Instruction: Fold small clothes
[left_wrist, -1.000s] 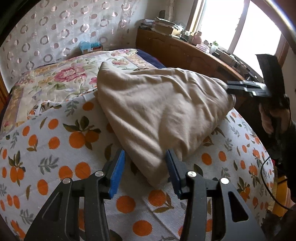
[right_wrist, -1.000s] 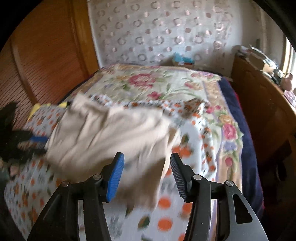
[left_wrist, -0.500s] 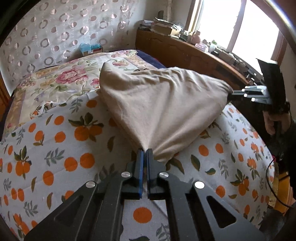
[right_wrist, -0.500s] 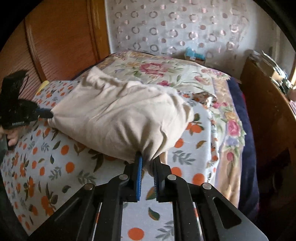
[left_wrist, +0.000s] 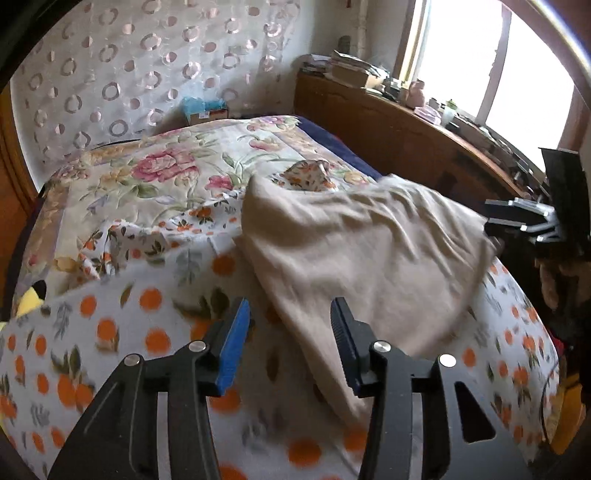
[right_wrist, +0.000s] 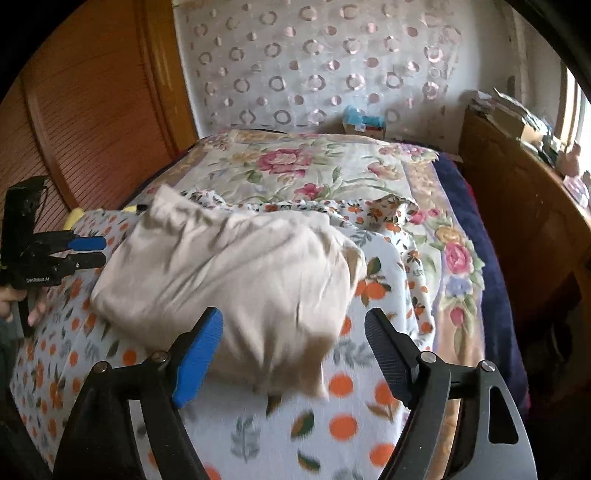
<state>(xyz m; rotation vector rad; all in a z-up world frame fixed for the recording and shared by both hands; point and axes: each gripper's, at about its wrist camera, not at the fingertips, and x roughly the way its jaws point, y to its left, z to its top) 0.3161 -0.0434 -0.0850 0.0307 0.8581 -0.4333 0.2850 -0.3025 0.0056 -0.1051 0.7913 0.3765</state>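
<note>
A beige garment (left_wrist: 369, 266) lies slack and creased on the orange-print sheet (left_wrist: 110, 332). My left gripper (left_wrist: 290, 325) is opening just off the cloth's near corner; the cloth passes behind its right finger and neither pad presses it. In the right wrist view the garment (right_wrist: 229, 273) sags in a heap, and its near corner hangs between the widely spread fingers of my right gripper (right_wrist: 295, 332), which is opening and touches nothing. Each gripper also shows in the other's view: the right gripper (left_wrist: 517, 218) at the cloth's far edge, the left gripper (right_wrist: 88, 251) at the left with a hand below it.
A floral quilt (left_wrist: 166, 173) covers the bed beyond the sheet. A cluttered wooden cabinet (left_wrist: 388, 133) runs along the bed's right side under a window. A wooden wardrobe (right_wrist: 92, 110) stands on the left. A blue tissue box (left_wrist: 203, 110) sits by the far wall, something yellow (left_wrist: 31, 299) at the left edge.
Half a second ago both grippers were shut on the garment's corners and held it taut. Both have let go and spread their fingers; the cloth has dropped slack onto the sheet.
</note>
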